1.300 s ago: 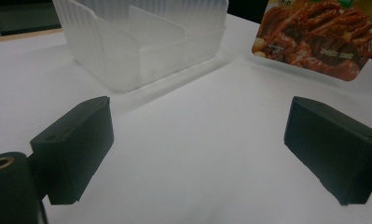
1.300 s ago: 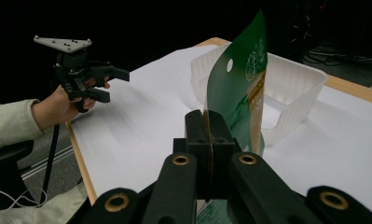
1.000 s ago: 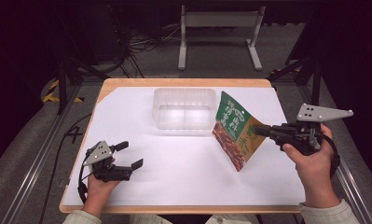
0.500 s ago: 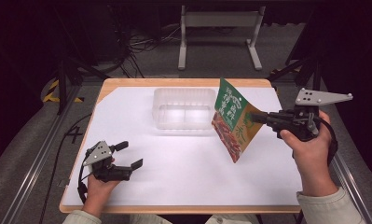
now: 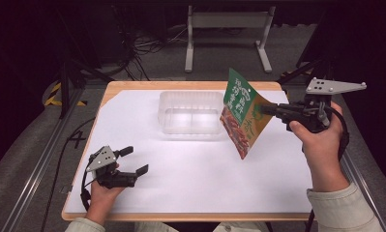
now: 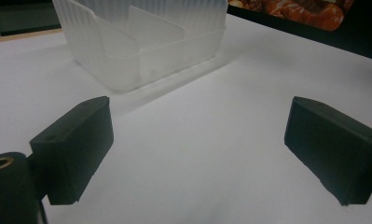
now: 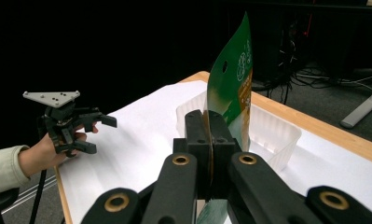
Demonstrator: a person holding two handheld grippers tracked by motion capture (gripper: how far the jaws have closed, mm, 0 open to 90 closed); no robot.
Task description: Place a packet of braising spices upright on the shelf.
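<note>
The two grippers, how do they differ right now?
The right gripper is shut on the snack bag, holding it in the air beside the clear tray; the left gripper is open and holds nothing. The right gripper is raised above the table's right side; the left gripper sits low over the white sheet near the front left. Both have black jaws and a grey three-cornered plate.

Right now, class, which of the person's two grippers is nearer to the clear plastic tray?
The right. The right gripper holds the snack bag in the air just beside the clear plastic tray. The left gripper hangs open over the near left of the table, well short of it.
</note>
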